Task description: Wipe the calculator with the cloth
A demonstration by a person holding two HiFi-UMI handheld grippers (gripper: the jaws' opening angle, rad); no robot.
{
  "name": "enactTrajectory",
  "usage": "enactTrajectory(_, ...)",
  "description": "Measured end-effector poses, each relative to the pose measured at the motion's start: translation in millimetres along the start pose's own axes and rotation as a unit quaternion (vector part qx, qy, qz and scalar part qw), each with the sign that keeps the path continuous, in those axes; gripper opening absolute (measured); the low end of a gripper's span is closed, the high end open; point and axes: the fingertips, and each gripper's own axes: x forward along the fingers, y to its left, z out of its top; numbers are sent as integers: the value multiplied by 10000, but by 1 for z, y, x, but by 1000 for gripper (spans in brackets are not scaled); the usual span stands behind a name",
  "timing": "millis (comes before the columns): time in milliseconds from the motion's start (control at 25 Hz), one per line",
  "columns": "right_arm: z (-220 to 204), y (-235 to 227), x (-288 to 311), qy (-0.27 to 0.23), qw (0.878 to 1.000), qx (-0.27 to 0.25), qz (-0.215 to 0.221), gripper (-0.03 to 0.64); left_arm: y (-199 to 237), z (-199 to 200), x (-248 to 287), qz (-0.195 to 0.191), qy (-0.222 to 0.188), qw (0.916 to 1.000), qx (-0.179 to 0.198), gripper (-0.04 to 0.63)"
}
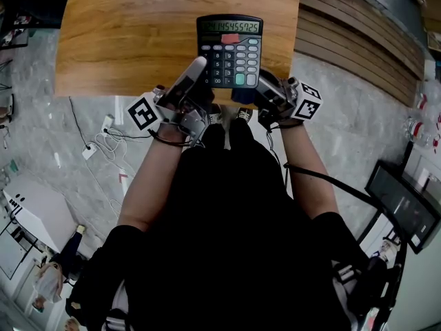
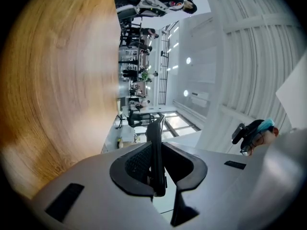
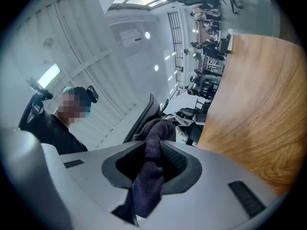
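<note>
A black calculator (image 1: pixel 229 51) with a lit green display is held up over the near edge of the wooden table (image 1: pixel 131 33). My left gripper (image 1: pixel 198 73) is shut on its left side. In the left gripper view the calculator (image 2: pixel 156 145) stands edge-on between the pads of the left gripper (image 2: pixel 156 169). My right gripper (image 1: pixel 264 90) sits at the calculator's lower right corner. In the right gripper view the right gripper (image 3: pixel 154 164) is shut on a dark purple cloth (image 3: pixel 152 145), which bunches past the jaws and hangs below them. The calculator's dark edge (image 3: pixel 142 120) rises just behind the cloth.
Below the hands lies a grey marbled floor with white cables and a power strip (image 1: pixel 103 135) at the left. A white box (image 1: pixel 34 209) stands at the lower left and a dark monitor (image 1: pixel 403 202) at the right. The person (image 3: pixel 53 128) shows in the right gripper view.
</note>
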Motion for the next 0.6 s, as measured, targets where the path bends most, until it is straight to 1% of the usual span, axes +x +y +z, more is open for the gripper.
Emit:
enactTrajectory(200, 37, -19, -16, -481, 9981, -151, -365, 91, 3, -8, 3, 10, 183, 9998, 22, 72)
enactTrajectory(360, 53, -34, -12, -680, 9957, -173, -603, 91, 5, -16, 5, 69, 385, 9992, 61, 72)
enactTrajectory(480, 50, -37, -3, -695, 9963, -24, -512, 91, 7, -16, 5, 85, 343, 9994, -16, 72)
enactTrajectory(600, 33, -33, 9, -525, 9979, 152, -344, 91, 8, -12, 6, 103, 241, 9997, -31, 72)
